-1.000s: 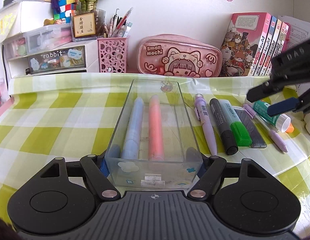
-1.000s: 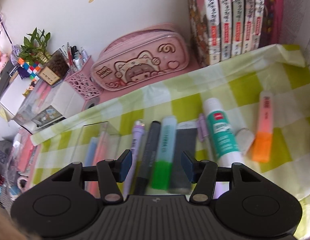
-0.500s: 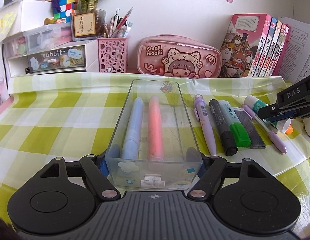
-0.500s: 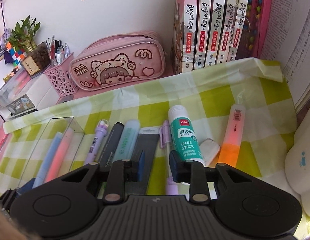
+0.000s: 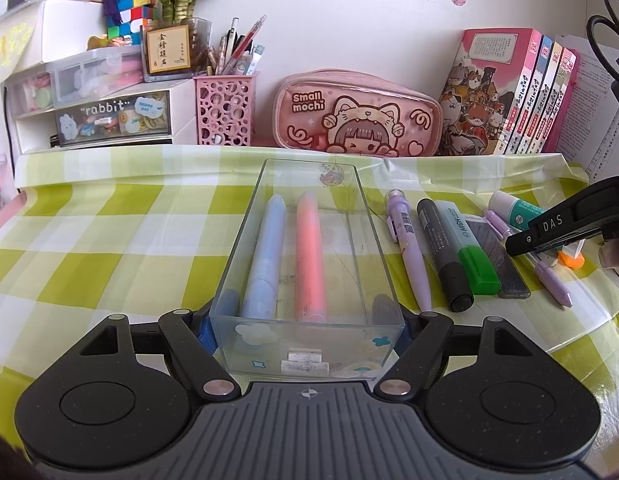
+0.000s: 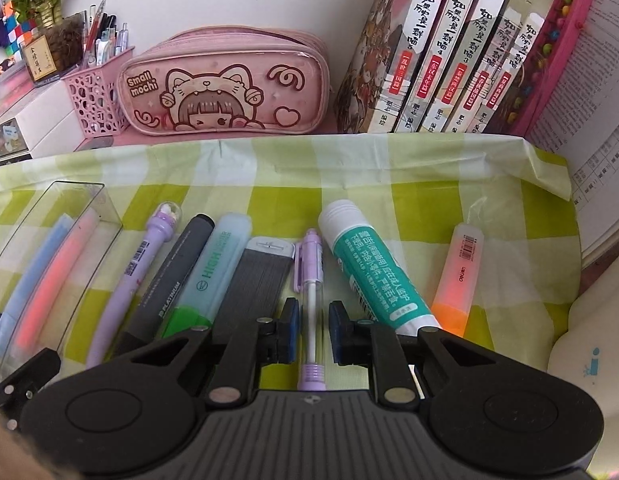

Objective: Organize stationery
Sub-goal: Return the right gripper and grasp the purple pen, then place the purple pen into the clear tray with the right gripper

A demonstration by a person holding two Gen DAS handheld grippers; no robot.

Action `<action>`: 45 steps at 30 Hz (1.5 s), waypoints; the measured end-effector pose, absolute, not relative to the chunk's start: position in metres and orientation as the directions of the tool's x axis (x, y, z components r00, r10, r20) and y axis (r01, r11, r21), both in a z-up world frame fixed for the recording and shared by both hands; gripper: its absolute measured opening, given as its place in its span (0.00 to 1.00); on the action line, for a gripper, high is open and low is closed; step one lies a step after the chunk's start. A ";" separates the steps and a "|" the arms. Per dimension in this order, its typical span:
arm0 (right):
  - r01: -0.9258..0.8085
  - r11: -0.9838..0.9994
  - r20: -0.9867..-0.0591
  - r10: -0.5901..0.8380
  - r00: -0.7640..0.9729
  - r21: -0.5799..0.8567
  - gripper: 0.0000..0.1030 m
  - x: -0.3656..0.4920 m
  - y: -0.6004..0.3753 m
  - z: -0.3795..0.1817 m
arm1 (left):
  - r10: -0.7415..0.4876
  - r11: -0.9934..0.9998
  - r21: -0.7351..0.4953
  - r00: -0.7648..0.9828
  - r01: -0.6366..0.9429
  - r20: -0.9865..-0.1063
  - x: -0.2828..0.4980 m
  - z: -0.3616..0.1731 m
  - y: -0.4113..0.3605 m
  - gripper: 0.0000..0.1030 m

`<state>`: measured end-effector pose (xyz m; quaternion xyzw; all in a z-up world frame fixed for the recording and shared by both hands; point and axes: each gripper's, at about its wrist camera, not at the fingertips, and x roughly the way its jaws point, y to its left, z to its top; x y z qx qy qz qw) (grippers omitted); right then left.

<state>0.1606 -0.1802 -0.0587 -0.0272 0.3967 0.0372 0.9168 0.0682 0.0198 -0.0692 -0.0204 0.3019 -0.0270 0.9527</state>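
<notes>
My left gripper (image 5: 305, 308) is shut on the near end of a clear plastic box (image 5: 309, 168) standing on the green checked cloth. A blue highlighter (image 5: 265, 256) and a pink highlighter (image 5: 309, 256) lie inside it. To the right of the box lies a row of stationery. My right gripper (image 6: 314, 328) points down at that row, and its blue pads have closed in on the clear barrel of a purple pen (image 6: 311, 264). The pen rests on the cloth between a grey lead case (image 6: 257, 280) and a teal glue stick (image 6: 369, 264).
A purple mechanical pencil (image 6: 137, 276), dark marker (image 6: 169, 280) and green highlighter (image 6: 211, 272) lie left of the case. An orange highlighter (image 6: 457, 276) lies at the right. A pink pencil case (image 6: 225, 84), books (image 6: 449, 52), pen cup (image 5: 225, 108) and drawer unit (image 5: 109, 116) line the wall.
My right gripper shifted right from over the green highlighter and lead case, sank toward the cloth, and narrowed its jaws around the purple pen. The left gripper and box stayed put.
</notes>
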 end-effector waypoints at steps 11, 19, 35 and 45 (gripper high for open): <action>-0.119 0.993 -0.753 0.062 0.655 -0.021 0.17 0.166 -0.179 -0.057 | -0.064 0.998 -0.056 0.816 0.039 -0.574 0.068 -0.069 0.020 0.73; -0.066 0.993 -0.757 0.113 0.644 0.093 0.16 0.163 -0.188 -0.054 | -0.065 0.998 -0.053 0.816 0.043 -0.575 0.069 -0.069 0.019 0.73; -0.075 0.890 -0.664 0.389 0.639 0.449 0.17 0.148 -0.169 -0.020 | -0.063 0.998 -0.048 0.815 0.043 -0.576 0.069 -0.069 0.019 0.72; -0.056 0.781 -0.616 0.533 0.580 0.622 0.17 0.162 -0.143 -0.018 | -0.064 0.998 -0.049 0.815 0.043 -0.576 0.069 -0.069 0.019 0.72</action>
